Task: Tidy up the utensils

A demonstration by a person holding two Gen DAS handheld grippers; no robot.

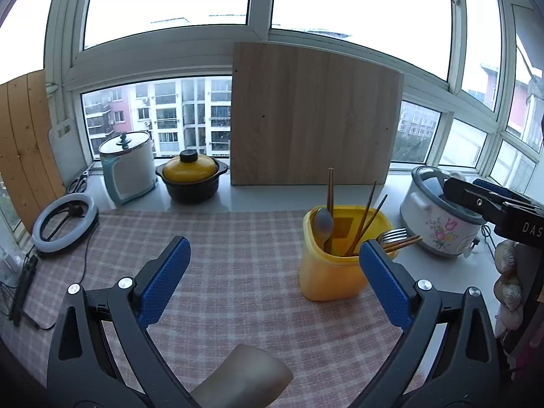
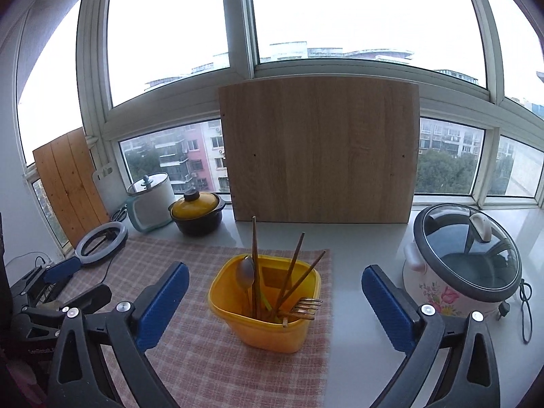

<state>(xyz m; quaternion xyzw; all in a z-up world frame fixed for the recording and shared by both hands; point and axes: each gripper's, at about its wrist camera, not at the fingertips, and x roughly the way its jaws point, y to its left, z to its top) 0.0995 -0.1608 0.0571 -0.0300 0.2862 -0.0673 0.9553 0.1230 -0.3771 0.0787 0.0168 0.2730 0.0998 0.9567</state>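
A yellow plastic holder (image 1: 331, 268) (image 2: 268, 316) stands upright on the pink checked cloth (image 1: 224, 265) (image 2: 190, 357). In it stand a metal spoon (image 1: 323, 224) (image 2: 245, 273), several wooden chopsticks (image 1: 369, 217) (image 2: 294, 272) and a fork (image 1: 394, 236) (image 2: 306, 306) whose tines lean over the rim. My left gripper (image 1: 275, 261) is open and empty, its right finger just in front of the holder. My right gripper (image 2: 275, 289) is open and empty, with the holder between and beyond its fingers. The right gripper shows at the right edge of the left wrist view (image 1: 499, 204).
A large wooden board (image 1: 312, 115) (image 2: 319, 149) leans on the window. A yellow-lidded black pot (image 1: 192, 176) (image 2: 197, 212), a white canister (image 1: 127, 166) (image 2: 151, 200) and a ring light (image 1: 64, 221) (image 2: 102, 243) stand at the left. A flowered rice cooker (image 1: 438, 217) (image 2: 465, 258) stands at the right.
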